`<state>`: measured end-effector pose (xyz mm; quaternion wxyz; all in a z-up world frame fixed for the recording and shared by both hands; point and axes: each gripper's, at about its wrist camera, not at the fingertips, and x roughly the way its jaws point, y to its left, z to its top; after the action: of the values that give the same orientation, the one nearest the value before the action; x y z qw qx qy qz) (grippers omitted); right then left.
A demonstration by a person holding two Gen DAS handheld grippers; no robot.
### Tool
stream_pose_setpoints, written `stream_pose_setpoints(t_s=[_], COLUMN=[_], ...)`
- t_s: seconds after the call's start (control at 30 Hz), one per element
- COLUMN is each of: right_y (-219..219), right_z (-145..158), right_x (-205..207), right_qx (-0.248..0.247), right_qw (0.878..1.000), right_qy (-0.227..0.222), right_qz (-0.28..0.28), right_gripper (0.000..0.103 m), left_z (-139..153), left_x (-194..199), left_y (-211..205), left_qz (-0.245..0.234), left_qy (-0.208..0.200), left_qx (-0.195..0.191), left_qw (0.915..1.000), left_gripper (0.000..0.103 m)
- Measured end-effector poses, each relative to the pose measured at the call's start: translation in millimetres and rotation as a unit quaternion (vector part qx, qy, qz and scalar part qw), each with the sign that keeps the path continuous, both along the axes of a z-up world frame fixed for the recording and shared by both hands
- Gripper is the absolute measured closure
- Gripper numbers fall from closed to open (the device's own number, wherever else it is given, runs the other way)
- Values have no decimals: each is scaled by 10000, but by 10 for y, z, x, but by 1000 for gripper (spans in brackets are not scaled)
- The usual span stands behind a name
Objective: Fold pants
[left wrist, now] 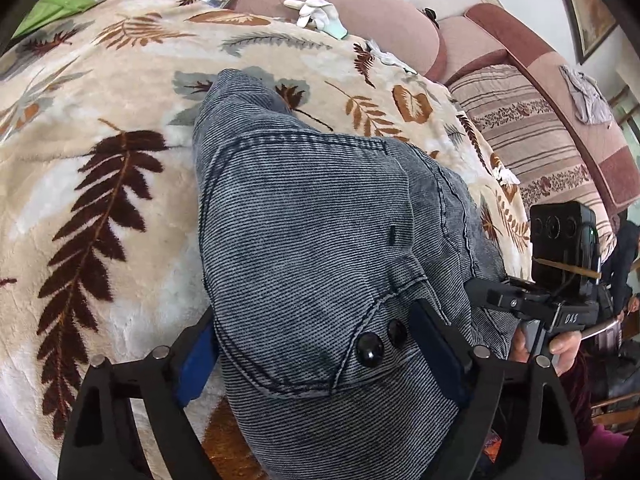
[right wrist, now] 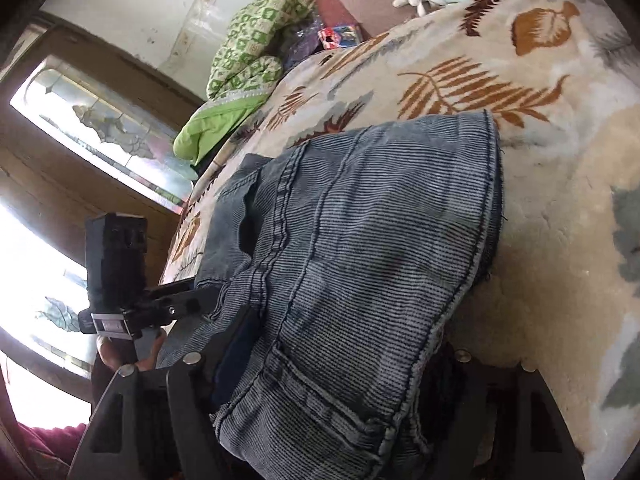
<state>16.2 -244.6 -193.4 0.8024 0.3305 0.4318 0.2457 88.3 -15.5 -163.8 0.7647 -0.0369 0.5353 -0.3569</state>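
The blue-grey striped denim pants (left wrist: 304, 216) lie in a folded bundle on a cream leaf-print blanket (left wrist: 100, 184). My left gripper (left wrist: 316, 344) straddles the waist end by two dark buttons (left wrist: 370, 350). Its blue pads (left wrist: 196, 360) touch the cloth on both sides. In the right wrist view the pants (right wrist: 360, 240) bulge up between the fingers of my right gripper (right wrist: 340, 364). Its left pad (right wrist: 236, 360) presses the fabric and the right finger is hidden behind cloth. Each view shows the other gripper's camera housing (left wrist: 560, 236) (right wrist: 116, 256) at the bundle's edge.
White gloves (left wrist: 316, 12) lie at the blanket's far edge against a pink sofa back (left wrist: 360, 20). A green patterned quilt (right wrist: 240, 64) and a colourful packet (right wrist: 338, 34) sit at one corner. A striped cushion (left wrist: 532, 148) lies to the right, and a person (left wrist: 624, 264) sits beyond it.
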Motion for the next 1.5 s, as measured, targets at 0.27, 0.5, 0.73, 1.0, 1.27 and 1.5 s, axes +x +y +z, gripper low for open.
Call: stream_pose_setpoints(t_s=[0.27,0.5,0.73,1.0,1.27,1.5], right_y=[34,125,172,129,190,321], right_z=[25,239,478,1067,1478,1534], right_x=[-50,-186,-179,130,580,929], right_qx=[50,-278,-321,-370,-293,-545], right_qw=[9999,9976,9962,9915,9867,9833], right_qy=[-75,-627,-802,-1246,-1588,-1727], right_qz=[51,69,82,-24,-209,-169], right_gripper=[40,57,59,59,59,59], left_z=[42,154,478,1154,1436,1279], left_x=[-57,-44,-8,237,631,931], left_y=[3,68,84,43,195,206], left_qz=[62,143,409,739,1340,1542], left_qy=[-286,-356,-461,-1107,-1406,-1471], left_qx=[1,-132,-175,-2,-111,-84], left_qw=[9996,9992,9979,9911,9809,9770], left_gripper=[29,48,50,50,50,50])
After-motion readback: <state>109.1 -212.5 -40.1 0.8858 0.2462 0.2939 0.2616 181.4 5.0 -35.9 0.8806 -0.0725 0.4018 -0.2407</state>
